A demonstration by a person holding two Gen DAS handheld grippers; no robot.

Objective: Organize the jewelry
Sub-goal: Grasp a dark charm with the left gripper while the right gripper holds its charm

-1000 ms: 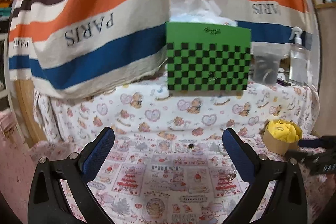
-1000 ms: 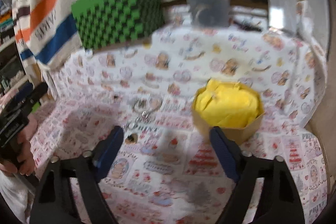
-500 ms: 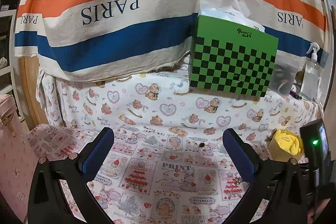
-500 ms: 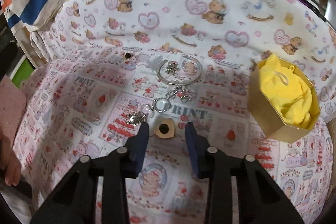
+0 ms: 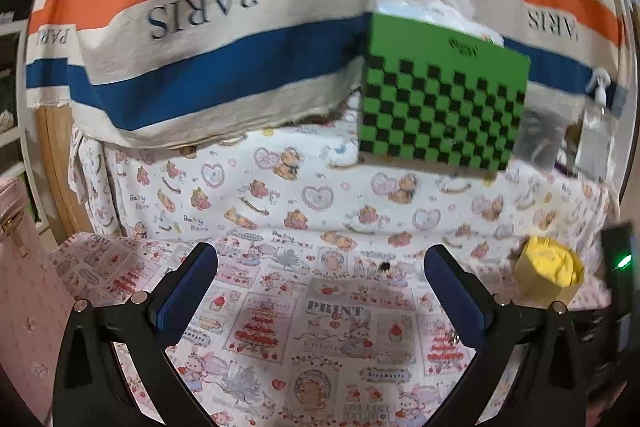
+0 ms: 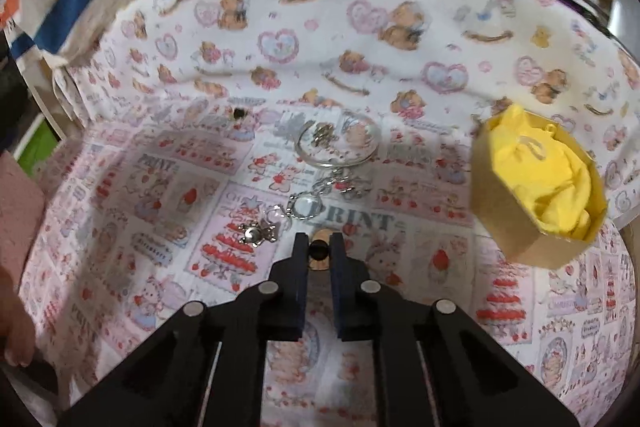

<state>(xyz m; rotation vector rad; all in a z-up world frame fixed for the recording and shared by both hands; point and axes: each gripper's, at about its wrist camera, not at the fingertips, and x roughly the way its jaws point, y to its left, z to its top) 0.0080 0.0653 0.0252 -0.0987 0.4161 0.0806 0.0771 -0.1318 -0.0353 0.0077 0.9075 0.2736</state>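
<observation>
Since a second ago the right gripper (image 6: 319, 247) has dropped from above the yellow-lined box toward the jewelry on the printed cloth, and its jaws, then wide apart, are closing around a small tan ring-shaped piece (image 6: 320, 254) that sits between the blue pads; whether the pads already press on it cannot be told for sure, though they look to touch its sides. In the left wrist view, the left gripper (image 5: 320, 291) hangs released, jaws wide with nothing between them, over the printed cloth (image 5: 280, 327), having shifted little; beyond it stand a green checkered tissue box (image 5: 440, 107), a striped towel (image 5: 200, 27) reading PARIS, and a spray bottle (image 5: 596, 131), while the cardboard box (image 5: 548, 275) with yellow lining sits near the right edge. In the right wrist view, the rest of the jewelry lies just ahead of the fingertips: a star-shaped charm (image 6: 258, 233), a keyring (image 6: 306, 207) with chain, and a large silver bangle (image 6: 340, 143) with a small piece inside it. A small dark bead (image 6: 239, 113) lies apart to the left. The cardboard box stands to the right, well apart from the tan piece.
</observation>
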